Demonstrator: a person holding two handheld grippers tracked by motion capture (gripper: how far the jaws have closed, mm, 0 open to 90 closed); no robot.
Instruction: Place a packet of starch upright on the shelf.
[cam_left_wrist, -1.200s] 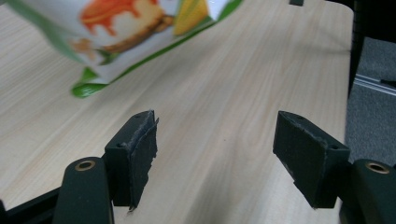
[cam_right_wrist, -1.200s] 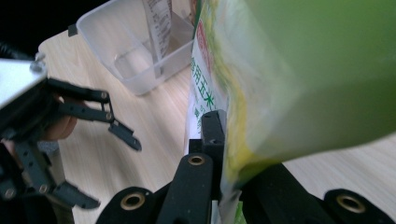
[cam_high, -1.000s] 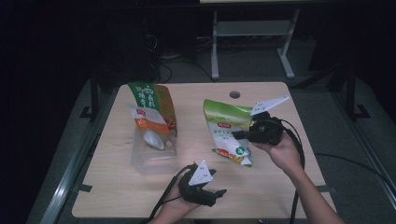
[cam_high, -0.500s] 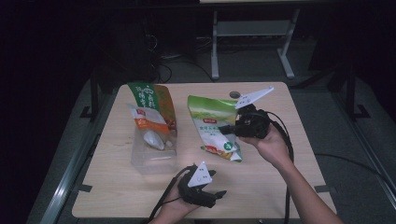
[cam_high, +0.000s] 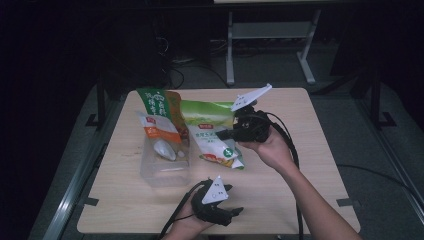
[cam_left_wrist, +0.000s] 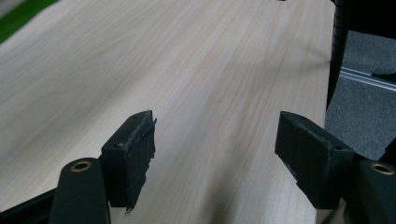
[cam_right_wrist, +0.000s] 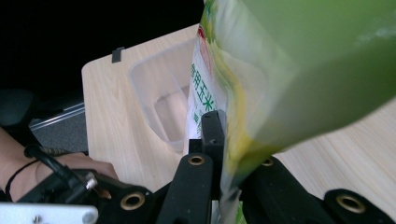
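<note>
Green bag (cam_high: 212, 135) is pinched at its edge by the right gripper (cam_high: 226, 134) fingers, probably for lifting toward the clear tub (cam_high: 162, 170). Left gripper (cam_left_wrist: 215, 154) fingers are spread wide, parked near the bench (cam_high: 300, 165) front edge.

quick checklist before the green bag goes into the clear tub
1. Grip: right gripper jaws shut on the green bag edge: ok.
2. Bag off the table: cannot tell; its lower end looks close to the wood.
3. Space in the clear tub: not ok; the orange and green bag already stands in it.
4. Left gripper out of the way: ok; jaws open, at the near table edge.
5. Path from bag to tub: ok; they sit side by side.
</note>
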